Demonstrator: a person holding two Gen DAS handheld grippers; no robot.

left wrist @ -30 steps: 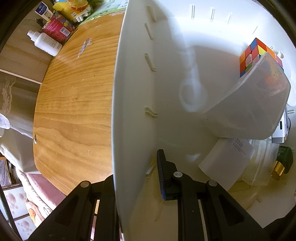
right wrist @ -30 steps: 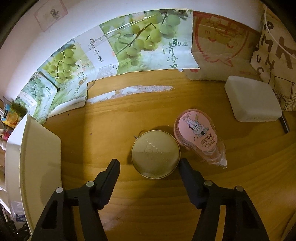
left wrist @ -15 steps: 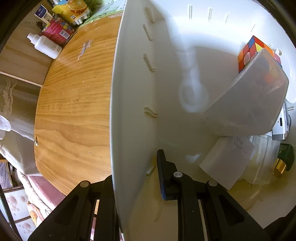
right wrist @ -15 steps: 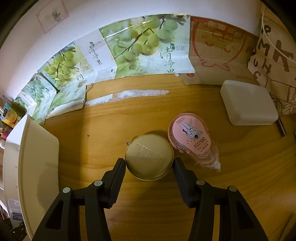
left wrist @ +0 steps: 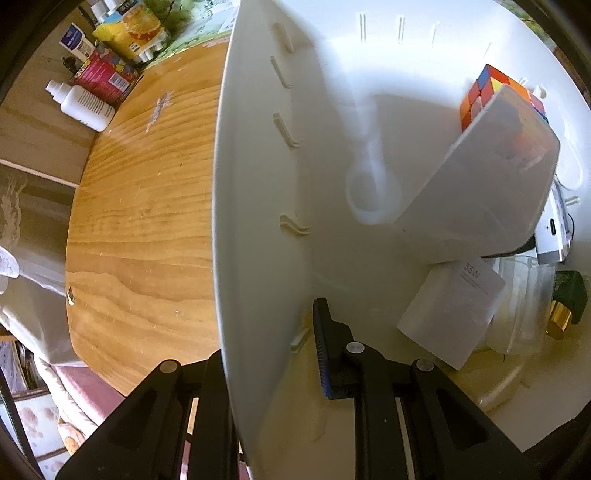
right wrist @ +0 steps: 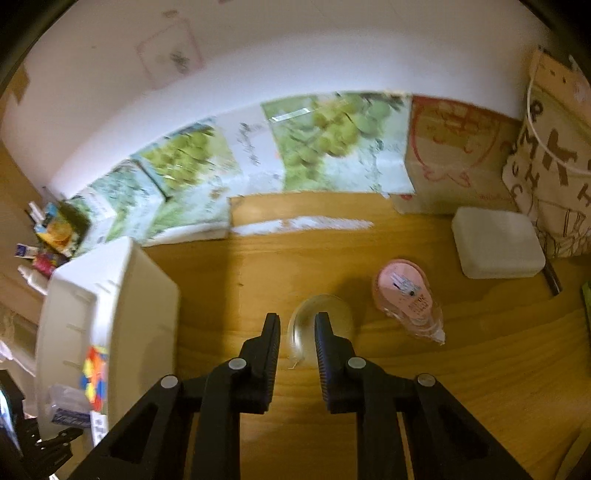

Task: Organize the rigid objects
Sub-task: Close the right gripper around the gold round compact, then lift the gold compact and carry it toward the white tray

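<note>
Wood-grain desk (right wrist: pixel 480 369), pale scuffed strip (right wrist: pixel 306 223) near its back edge. White wall (right wrist: pixel 295 55) behind; grape-print boxes (right wrist: pixel 332 147) and a cardboard box (right wrist: pixel 454 155) line the back, printed tote bag (right wrist: pixel 554 166) at right. White bin (right wrist: pixel 147 295) on the desk's left side holds a colour cube (left wrist: pixel 487 92), a frosted box (left wrist: pixel 491 184) leaning over it, a white charger (left wrist: pixel 454 310). Left hand-held gripper (left wrist: pixel 266 354) pinches the bin's wall, one finger each side. Right hand-held gripper (right wrist: pixel 297 332) pinches the gold tin (right wrist: pixel 325 317) tilted on edge, blurred, just right of the bin. Pink tape dispenser (right wrist: pixel 406 299) just beside the tin; white soap-like block (right wrist: pixel 498 243) further right. Bottles (left wrist: pixel 81 103) and snack packs (left wrist: pixel 129 26) at the desk's far left corner.
</note>
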